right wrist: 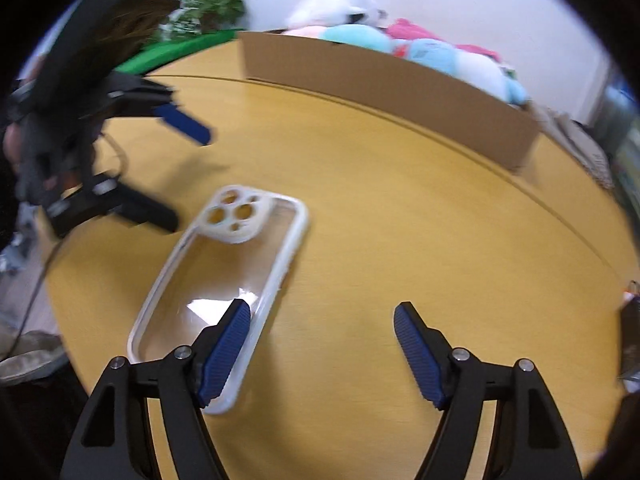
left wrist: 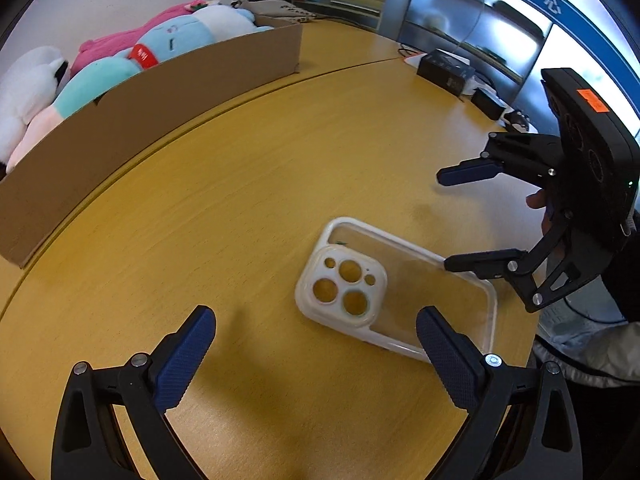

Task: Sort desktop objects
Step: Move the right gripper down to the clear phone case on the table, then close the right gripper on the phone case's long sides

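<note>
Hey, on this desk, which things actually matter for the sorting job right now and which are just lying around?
Belongs to the job:
- clear phone case, flat on the wooden table
- left claw, open
- right claw, open, one finger over the case

Just lying about:
- cardboard box of plush toys
- black boxes at the far edge
- green plant

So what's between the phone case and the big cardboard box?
Only bare wooden table lies between the phone case and cardboard box, shown in both wrist views.
</note>
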Motion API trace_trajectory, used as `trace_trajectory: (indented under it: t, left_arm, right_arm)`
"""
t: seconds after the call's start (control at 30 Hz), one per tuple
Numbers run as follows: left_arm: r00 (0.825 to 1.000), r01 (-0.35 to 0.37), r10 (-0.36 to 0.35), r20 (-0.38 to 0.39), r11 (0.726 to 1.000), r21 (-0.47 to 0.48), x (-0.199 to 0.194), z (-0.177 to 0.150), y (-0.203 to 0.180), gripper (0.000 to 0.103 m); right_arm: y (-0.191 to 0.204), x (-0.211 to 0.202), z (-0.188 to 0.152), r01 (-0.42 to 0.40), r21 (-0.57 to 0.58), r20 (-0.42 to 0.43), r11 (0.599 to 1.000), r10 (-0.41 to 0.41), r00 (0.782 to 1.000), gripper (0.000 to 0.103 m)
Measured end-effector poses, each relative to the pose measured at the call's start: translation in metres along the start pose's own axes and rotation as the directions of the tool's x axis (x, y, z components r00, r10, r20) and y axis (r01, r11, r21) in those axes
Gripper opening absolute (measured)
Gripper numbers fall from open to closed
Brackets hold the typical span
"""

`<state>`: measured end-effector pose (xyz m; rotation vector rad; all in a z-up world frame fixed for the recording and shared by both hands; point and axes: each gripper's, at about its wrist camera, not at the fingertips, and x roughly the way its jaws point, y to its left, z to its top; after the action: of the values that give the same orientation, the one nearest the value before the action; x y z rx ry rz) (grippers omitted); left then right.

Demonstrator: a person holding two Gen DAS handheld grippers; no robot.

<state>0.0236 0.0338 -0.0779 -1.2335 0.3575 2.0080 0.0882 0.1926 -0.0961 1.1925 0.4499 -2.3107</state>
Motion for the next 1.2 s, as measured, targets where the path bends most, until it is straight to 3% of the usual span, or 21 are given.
trace_trajectory:
  t: [0.2, 0.27, 0.33, 0.4, 0.5, 0.67, 0.73, 0.9, 1.07, 1.2]
  left_arm:
    - [0.997, 0.075, -0.073, -0.018, 0.979, 0.189, 0.004, 0.016, -0.015, 0.101]
    - [0.987, 0.153, -0.133, -0.085, 0.943, 0.297, 0.012, 0.020, -0.022, 0.102]
    - [0.972, 0.216, -0.159, -0.173, 0.895, 0.390, 0.023, 0.022, -0.028, 0.102]
    - [0.953, 0.262, -0.160, -0.256, 0.860, 0.438, 0.035, 0.024, -0.030, 0.102]
    - [0.937, 0.296, -0.155, -0.313, 0.829, 0.475, 0.048, 0.029, -0.028, 0.102]
    - [0.941, 0.310, -0.175, -0.290, 0.791, 0.528, 0.051, 0.036, -0.026, 0.102]
    - [0.951, 0.284, -0.150, -0.270, 0.768, 0.574, 0.052, 0.035, -0.028, 0.102]
    - [0.968, 0.241, -0.139, -0.209, 0.747, 0.620, 0.048, 0.040, -0.020, 0.089]
    - [0.973, 0.228, -0.140, -0.185, 0.717, 0.659, 0.040, 0.040, -0.008, 0.085]
    - [0.972, 0.232, -0.131, -0.195, 0.658, 0.716, 0.034, 0.036, -0.011, 0.085]
  right_arm:
    - [0.045, -0.016, -0.010, -0.115, -0.011, 0.004, 0.993, 0.116, 0.993, 0.075]
    - [0.059, -0.012, -0.014, -0.115, -0.008, -0.007, 0.993, 0.115, 0.993, 0.081]
    - [0.066, -0.002, -0.015, -0.043, -0.026, -0.034, 0.999, 0.042, 0.999, 0.082]
    - [0.060, 0.004, -0.016, -0.038, 0.014, -0.039, 0.999, 0.039, 0.998, 0.083]
    - [0.046, 0.005, -0.016, -0.044, 0.015, -0.036, 0.999, 0.045, 0.998, 0.082]
    - [0.013, 0.007, -0.015, -0.124, -0.071, -0.021, 0.990, 0.123, 0.992, 0.078]
    - [-0.001, 0.009, -0.014, -0.156, -0.128, -0.017, 0.979, 0.155, 0.988, 0.078]
    - [-0.023, 0.012, -0.012, -0.229, -0.245, -0.028, 0.942, 0.229, 0.973, 0.078]
    - [-0.029, 0.015, -0.008, -0.304, -0.359, -0.071, 0.882, 0.299, 0.952, 0.078]
    - [-0.028, 0.015, -0.005, -0.384, -0.444, -0.126, 0.810, 0.368, 0.921, 0.078]
